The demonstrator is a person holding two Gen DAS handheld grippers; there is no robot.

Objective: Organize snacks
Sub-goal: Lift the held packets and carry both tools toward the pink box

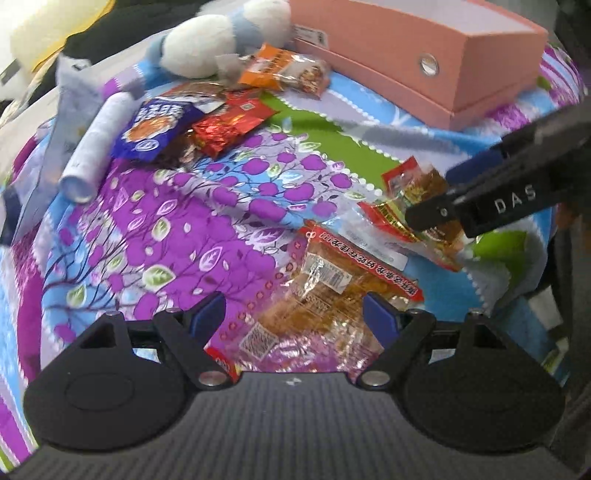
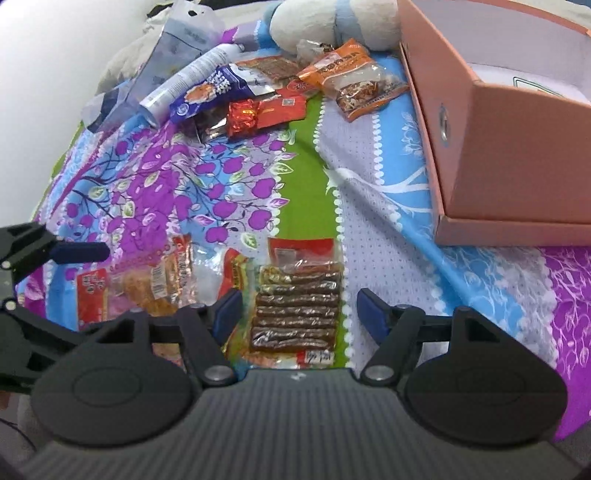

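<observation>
My left gripper [image 1: 294, 315] is open, low over a clear orange snack pack [image 1: 325, 295] that lies between its fingers. My right gripper [image 2: 300, 312] is open, its fingers on either side of a clear pack of brown sticks [image 2: 297, 314] with a red top. That pack also shows in the left wrist view [image 1: 413, 192], with the right gripper [image 1: 439, 206] at it. A pink open box [image 2: 509, 147] stands at the right. Far off lie a blue packet [image 2: 207, 92], a red packet [image 2: 266, 112] and an orange nut pack [image 2: 354, 81].
Everything lies on a purple, blue and green patterned cloth [image 2: 236, 177]. A white tube [image 2: 184, 83], a clear pouch [image 2: 173, 48] and a white and blue plush toy [image 2: 332, 18] sit at the far end. The box stands on its lid [image 1: 406, 88].
</observation>
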